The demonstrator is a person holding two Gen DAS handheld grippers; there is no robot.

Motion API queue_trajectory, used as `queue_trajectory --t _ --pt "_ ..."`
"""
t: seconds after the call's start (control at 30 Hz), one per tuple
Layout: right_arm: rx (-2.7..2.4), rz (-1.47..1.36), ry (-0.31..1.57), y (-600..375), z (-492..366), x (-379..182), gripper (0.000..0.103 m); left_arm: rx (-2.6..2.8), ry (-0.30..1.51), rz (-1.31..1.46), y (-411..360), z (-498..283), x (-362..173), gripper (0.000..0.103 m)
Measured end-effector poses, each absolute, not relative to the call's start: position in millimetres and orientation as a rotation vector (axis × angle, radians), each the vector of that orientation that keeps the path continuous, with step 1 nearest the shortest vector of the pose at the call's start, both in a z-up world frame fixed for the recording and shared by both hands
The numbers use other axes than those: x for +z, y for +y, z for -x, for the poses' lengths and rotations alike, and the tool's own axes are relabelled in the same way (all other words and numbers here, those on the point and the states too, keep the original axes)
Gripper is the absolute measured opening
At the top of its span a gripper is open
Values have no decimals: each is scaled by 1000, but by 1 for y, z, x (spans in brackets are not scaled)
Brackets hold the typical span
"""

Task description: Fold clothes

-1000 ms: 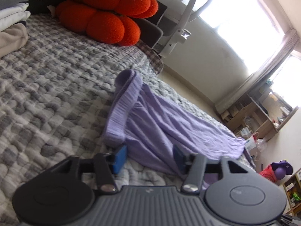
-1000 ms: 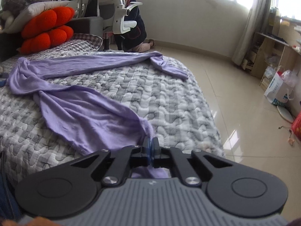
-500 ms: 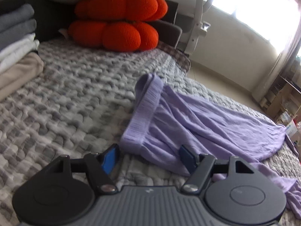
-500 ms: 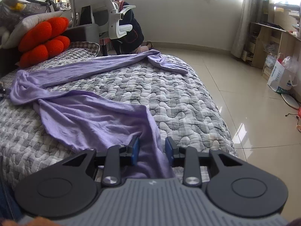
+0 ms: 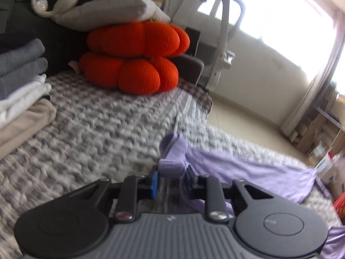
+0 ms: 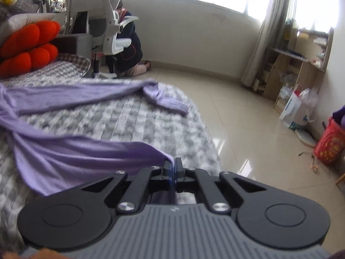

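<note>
Lilac garment (image 6: 71,161) pinched in right tongs (image 6: 173,172)

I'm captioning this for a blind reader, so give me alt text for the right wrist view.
The right gripper is shut on the hem of lavender trousers spread over a grey quilted bed. Beyond lie orange pumpkin cushions, a white office chair, a tiled floor and bright windows.

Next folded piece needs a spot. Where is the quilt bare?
Bare quilt lies between the folded stack, the orange cushions and the lilac garment. A second strip runs between its two spread parts. The headboard end is crowded.
</note>
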State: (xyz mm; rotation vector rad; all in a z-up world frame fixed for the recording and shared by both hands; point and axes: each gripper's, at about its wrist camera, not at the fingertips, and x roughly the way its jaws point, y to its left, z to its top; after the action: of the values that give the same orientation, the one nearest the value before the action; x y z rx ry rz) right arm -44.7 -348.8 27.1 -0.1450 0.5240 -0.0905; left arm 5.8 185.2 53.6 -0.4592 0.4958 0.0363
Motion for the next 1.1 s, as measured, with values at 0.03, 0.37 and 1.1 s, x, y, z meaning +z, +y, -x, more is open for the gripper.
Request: queue_trajectory --t 0.03,0.37,1.1 --pt "-100 158 501 -349 41 35 1 33 485 471 190 -5 59 24" --pt "-245 417 104 -331 20 153 0 -46 294 540 215 18 129 24" --pt "-218 406 501 -371 46 -8 0 27 669 475 220 73 3 24"
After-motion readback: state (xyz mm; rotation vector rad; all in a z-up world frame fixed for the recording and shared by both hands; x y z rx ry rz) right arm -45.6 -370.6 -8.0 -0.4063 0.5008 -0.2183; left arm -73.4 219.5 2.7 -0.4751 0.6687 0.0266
